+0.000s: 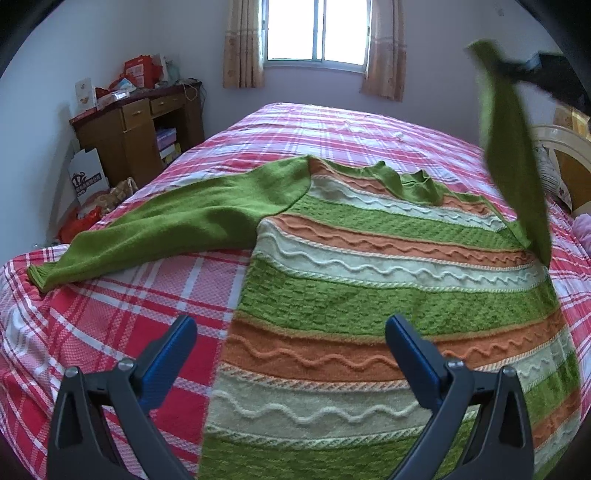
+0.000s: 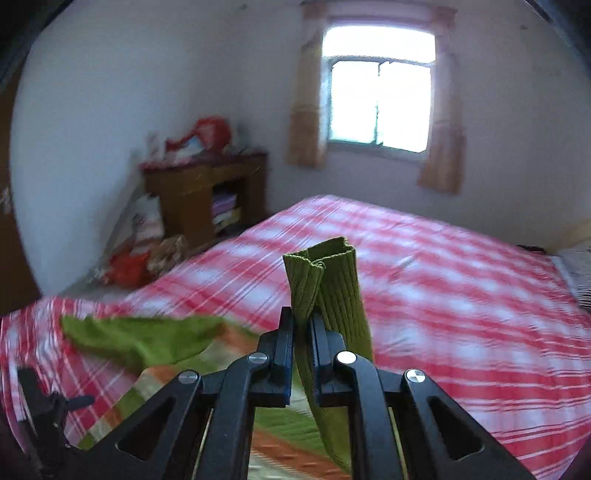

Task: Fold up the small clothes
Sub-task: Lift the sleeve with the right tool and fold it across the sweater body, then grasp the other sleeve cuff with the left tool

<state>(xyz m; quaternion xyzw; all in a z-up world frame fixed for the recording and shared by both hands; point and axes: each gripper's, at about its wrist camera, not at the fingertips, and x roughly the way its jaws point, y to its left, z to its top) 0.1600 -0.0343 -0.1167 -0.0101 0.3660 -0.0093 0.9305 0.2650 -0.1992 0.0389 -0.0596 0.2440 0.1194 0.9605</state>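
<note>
A striped green, orange and cream sweater (image 1: 369,280) lies flat on the red plaid bed (image 1: 110,332). Its left sleeve (image 1: 166,221) stretches out flat to the left. My left gripper (image 1: 291,343) is open and empty, hovering over the sweater's lower hem. My right gripper (image 2: 303,321) is shut on the green ribbed cuff (image 2: 325,280) of the right sleeve. That sleeve (image 1: 513,158) is lifted high above the bed at the right, and the right gripper (image 1: 517,68) shows there at its top.
A wooden desk (image 1: 136,125) piled with red boxes stands at the far left by the wall. Bags and a box (image 1: 88,177) sit on the floor beside it. A window (image 1: 317,29) with curtains is behind the bed. A headboard (image 1: 569,155) is at right.
</note>
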